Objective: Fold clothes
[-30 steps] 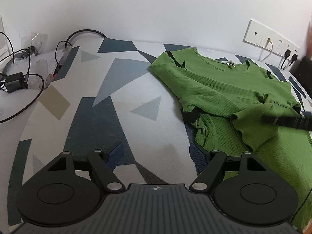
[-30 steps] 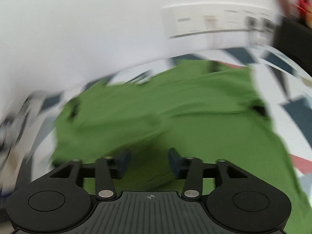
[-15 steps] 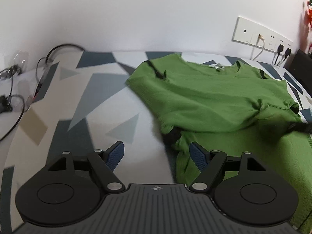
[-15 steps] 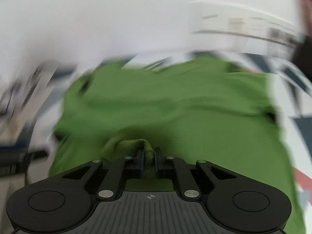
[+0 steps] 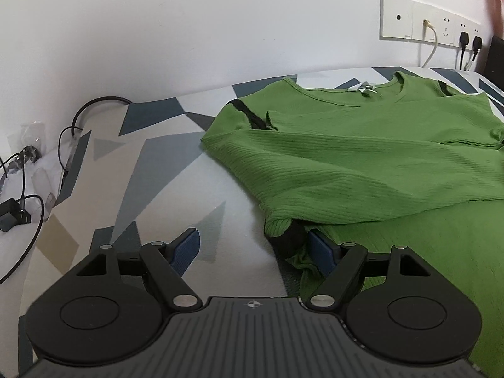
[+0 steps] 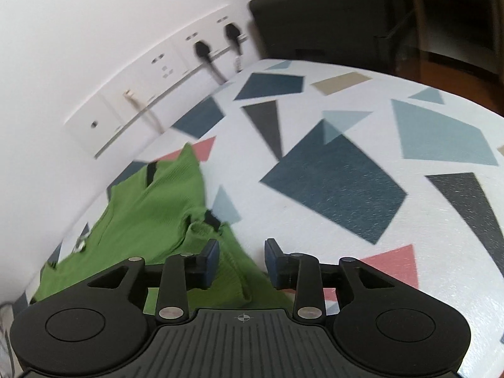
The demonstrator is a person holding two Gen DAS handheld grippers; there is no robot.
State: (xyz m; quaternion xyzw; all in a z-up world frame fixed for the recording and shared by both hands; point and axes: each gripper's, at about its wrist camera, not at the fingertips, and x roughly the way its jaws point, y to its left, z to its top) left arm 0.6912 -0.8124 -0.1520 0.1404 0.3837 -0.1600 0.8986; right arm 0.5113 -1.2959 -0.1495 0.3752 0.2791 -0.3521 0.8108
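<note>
1. White bedsheet [image 5: 132, 170] printed with blue, grey and tan triangles covers the surface; a white wall with sockets [image 5: 428, 28] stands behind it.
2. Ribbed green shirt [image 5: 362, 163] lies spread at right, one sleeve folded across.
3. Left gripper [image 5: 252, 245] gapes, empty, beside the sleeve's black cuff [image 5: 291, 236].
4. Right gripper [image 6: 241, 260] gapes, empty, over the shirt's edge.

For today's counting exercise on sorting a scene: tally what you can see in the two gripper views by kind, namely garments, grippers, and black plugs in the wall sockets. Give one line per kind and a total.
Garments: 1, the green top
Grippers: 2, the left gripper and the right gripper, both open
Black plugs: 2, plugged into the wall sockets
Total: 5
</note>
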